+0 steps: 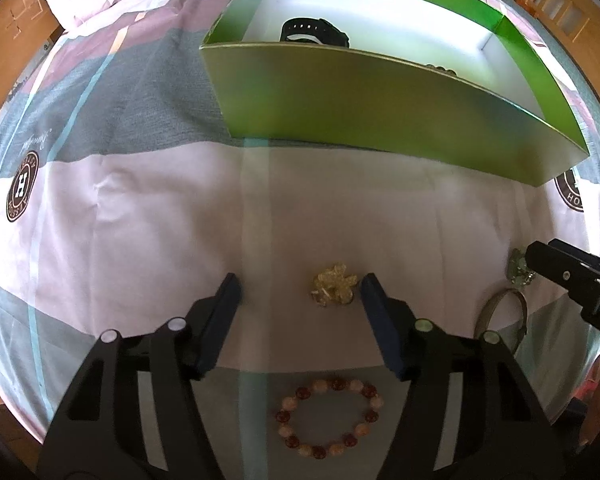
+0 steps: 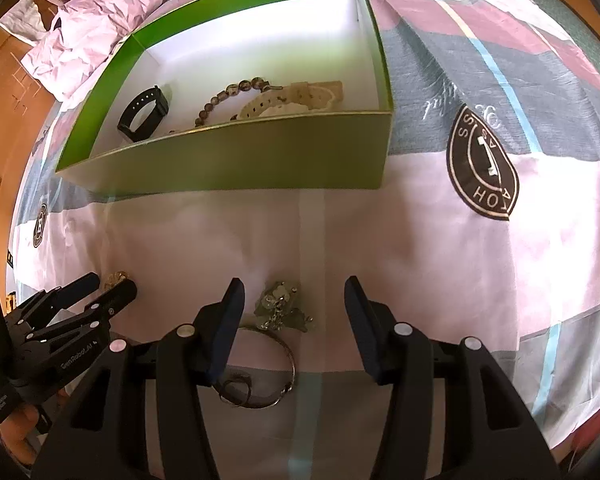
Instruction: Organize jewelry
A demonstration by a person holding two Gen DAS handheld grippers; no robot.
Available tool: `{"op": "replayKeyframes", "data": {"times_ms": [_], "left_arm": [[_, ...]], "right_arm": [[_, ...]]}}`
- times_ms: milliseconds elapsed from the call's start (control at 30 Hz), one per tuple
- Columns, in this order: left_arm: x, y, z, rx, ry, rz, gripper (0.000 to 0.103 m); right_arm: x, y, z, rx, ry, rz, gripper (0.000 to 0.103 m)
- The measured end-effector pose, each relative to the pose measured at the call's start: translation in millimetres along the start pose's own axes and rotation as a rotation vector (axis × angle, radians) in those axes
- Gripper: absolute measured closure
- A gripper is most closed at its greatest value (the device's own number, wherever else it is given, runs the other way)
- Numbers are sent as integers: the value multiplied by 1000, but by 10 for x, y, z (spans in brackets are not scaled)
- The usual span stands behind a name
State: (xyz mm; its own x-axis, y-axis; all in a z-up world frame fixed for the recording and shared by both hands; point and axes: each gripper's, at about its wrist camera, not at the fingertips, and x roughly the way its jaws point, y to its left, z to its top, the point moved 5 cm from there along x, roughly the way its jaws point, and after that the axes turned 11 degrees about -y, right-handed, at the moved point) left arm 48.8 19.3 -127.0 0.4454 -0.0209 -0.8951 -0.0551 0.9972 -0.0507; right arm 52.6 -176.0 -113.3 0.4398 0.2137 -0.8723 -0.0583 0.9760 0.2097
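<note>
Over the bedspread, both grippers' fingers spread, level.

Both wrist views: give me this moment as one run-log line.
left gripper: open, around yellow brooch | right gripper: open, over green brooch | green box: holds watches, beads

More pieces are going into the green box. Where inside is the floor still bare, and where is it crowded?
In the green box, white floor is bare along the far wall and in the far right corner. The near half is crowded: black watch, dark bead bracelet and cream watch lie in a row, with a narrow bare gap between the black watch and the beads.
</note>
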Motion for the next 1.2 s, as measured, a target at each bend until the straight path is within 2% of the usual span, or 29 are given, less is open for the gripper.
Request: {"op": "replayKeyframes", "data": {"times_ms": [67, 167, 267, 300, 367, 733, 800, 867, 900, 967, 1067, 1100, 1167, 1200], "left_arm": [[-96, 45, -23, -16, 20, -31, 39], [-288, 92, -47, -19, 9, -74, 35], [-369, 110, -173, 34, 26, -90, 37], [-352, 123, -224, 45, 41, -88, 39], [-311, 163, -339, 62, 74, -77, 51], [-265, 151, -586, 150, 84, -32, 52], [-269, 123, -569, 166, 54, -17, 63], [-287, 134, -524, 162, 21, 5, 88], [-292, 155, -491, 153, 7, 23, 91], [-306, 202, -378, 113, -18, 41, 91], [-381, 272, -323, 53, -40, 2, 91], [-426, 317, -303, 45, -48, -9, 89], [-488, 356, -317, 44, -54, -7, 77], [-469, 314, -294, 49, -51, 0, 74]], "right_arm": [[-23, 14, -2, -4, 4, 4, 51], [-94, 50, -4, -29, -5, 10, 51], [-118, 35, -11, -48, -11, -5, 40], [-116, 21, -13, -48, -11, -10, 40], [-104, -6, -18, -45, -3, -14, 40], [5, 45, -50, -61, 18, -30, 40], [24, 50, -53, -60, 22, -31, 40], [42, 61, -54, -59, 26, -29, 40], [43, 66, -54, -59, 26, -27, 40], [38, 74, -52, -62, 24, -27, 40], [29, 65, -48, -59, 22, -27, 40], [26, 55, -52, -58, 21, -28, 40], [26, 39, -59, -55, 23, -30, 40], [30, 37, -63, -55, 25, -31, 40]]}}
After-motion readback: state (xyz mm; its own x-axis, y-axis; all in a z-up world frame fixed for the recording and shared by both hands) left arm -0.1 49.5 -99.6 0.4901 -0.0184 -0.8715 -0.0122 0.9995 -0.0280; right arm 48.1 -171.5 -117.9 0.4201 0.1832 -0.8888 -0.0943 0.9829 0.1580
